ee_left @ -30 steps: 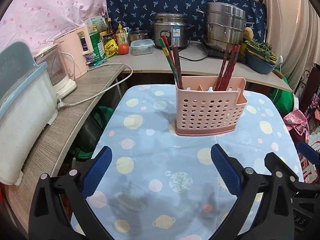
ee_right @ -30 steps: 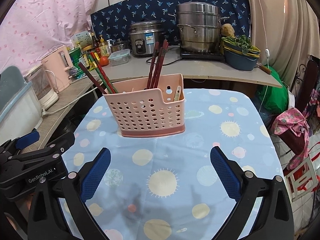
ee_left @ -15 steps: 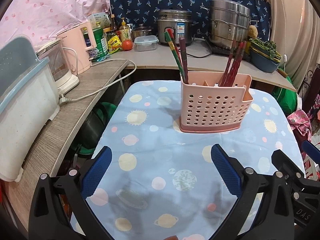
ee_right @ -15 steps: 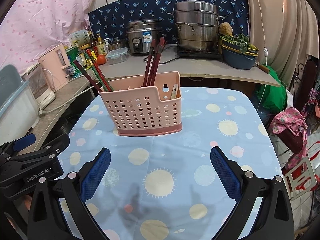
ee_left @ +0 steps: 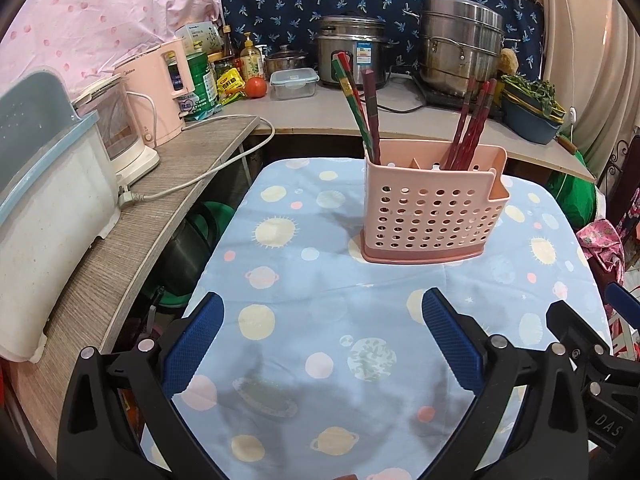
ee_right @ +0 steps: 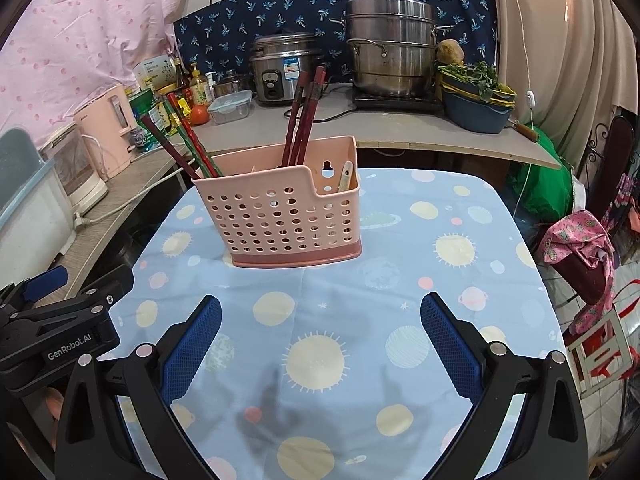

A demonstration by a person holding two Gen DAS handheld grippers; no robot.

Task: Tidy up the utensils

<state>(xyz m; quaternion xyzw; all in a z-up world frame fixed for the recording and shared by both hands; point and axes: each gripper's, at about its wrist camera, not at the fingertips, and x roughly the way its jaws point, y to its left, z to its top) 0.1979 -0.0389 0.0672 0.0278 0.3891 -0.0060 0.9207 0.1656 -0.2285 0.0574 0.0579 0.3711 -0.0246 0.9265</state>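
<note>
The pink utensil caddy (ee_left: 434,208) sits upper-middle of the left wrist view, standing upright on the bench, well apart from both sets of tongs. It's perforated plastic with compartments. A green pair and a dark red chopstick (ee_left: 358,110) lean out of its left end, and a bunch of red chopsticks (ee_left: 470,120) stands in a section further right. In the right wrist view the same caddy (ee_right: 280,216) is just left of centre, and a pale utensil handle (ee_right: 345,176) pokes up in the notched right-end compartment; can't tell what it is, only the top shows.

The bench wears a light blue cloth (ee_left: 320,320) printed with suns and planets, a bit creased, with soft shadows in the lower middle.

Left tongs (ee_left: 318,334) fill the bottom of their own frame, blue pads spread wide, nothing between them. Right tongs (ee_right: 320,334) are the same, gaping and holding nothing. The left tongs also show at the lower left edge of the right wrist view, cut off.

Behind, a counter (ee_left: 400,120) carries a rice cooker (ee_left: 352,48), a stacked steel steamer (ee_left: 460,48), a clear lidded box (ee_left: 294,83), a tomato (ee_left: 256,87) and bottles. A pink kettle (ee_left: 160,88) stands upper left. A white-and-blue bin (ee_left: 44,208) at the far left is cut off by the frame.
</note>
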